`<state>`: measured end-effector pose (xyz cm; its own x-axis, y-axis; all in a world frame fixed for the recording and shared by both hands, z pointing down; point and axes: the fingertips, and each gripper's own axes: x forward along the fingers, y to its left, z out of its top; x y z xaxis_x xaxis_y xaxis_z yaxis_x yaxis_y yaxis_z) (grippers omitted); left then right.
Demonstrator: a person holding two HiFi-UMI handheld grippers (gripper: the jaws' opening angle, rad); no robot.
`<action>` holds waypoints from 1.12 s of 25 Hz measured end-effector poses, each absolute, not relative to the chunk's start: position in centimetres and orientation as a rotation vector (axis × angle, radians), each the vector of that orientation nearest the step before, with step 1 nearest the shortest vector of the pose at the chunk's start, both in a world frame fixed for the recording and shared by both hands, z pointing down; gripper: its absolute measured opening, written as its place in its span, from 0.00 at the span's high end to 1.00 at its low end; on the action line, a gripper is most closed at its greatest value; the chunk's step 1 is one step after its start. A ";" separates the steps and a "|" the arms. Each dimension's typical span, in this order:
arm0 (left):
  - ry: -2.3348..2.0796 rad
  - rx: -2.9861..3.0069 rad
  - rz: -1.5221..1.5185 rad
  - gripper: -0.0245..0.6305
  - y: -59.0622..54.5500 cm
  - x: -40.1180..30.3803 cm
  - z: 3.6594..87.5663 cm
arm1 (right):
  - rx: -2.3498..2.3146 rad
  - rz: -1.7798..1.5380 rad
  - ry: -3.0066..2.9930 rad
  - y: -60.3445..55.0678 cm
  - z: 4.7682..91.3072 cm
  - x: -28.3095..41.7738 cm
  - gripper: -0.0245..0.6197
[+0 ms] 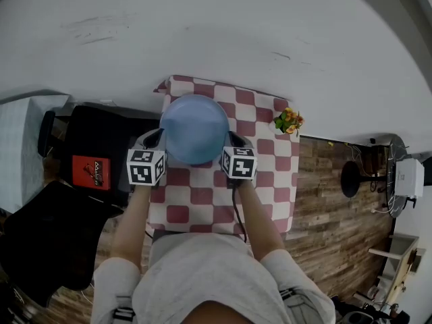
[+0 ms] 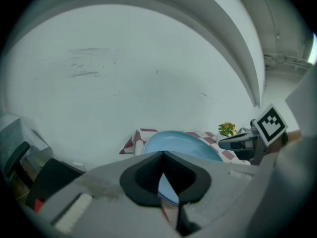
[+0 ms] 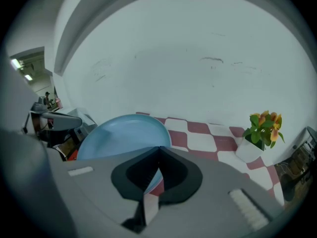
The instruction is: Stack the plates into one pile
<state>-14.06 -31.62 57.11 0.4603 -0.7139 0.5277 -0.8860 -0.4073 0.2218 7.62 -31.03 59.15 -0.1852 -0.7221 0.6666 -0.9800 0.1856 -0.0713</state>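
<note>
A round blue plate [image 1: 194,128] hangs over the far half of the red-and-white checked tablecloth [image 1: 263,181]. My left gripper [image 1: 156,138] is shut on the plate's left rim and my right gripper [image 1: 233,140] on its right rim. In the left gripper view the jaws [image 2: 162,155] meet over the plate's [image 2: 181,144] near edge, and the right gripper [image 2: 247,143] shows across it. The right gripper view shows its jaws [image 3: 158,150] shut on the plate's [image 3: 124,135] rim. I see no other plate.
A small white pot of orange and yellow flowers [image 1: 288,121] stands at the table's far right corner. A black piece of furniture with a red box [image 1: 91,171] sits left of the table. White wall lies behind, wooden floor to the right.
</note>
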 end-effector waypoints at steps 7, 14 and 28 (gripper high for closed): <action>-1.417 2.382 0.429 0.96 -30.3 -13.2 51.8 | 1.609 0.586 -2.165 -29.7 53.2 7.4 0.96; -1.491 2.503 0.335 0.96 -27.8 -12.4 46.2 | 1.669 0.430 -2.305 -27.9 46.7 7.9 0.96; -1.701 2.634 0.049 0.96 -23.8 -11.3 34.7 | 1.713 0.151 -2.504 -25.1 36.4 9.6 0.96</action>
<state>-11.35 -23.77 34.71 0.4110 -0.9112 0.0289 -0.9113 -0.4115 -0.0124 9.63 -25.12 36.37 -0.3603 -0.9221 0.1411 -0.9324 0.3607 -0.0235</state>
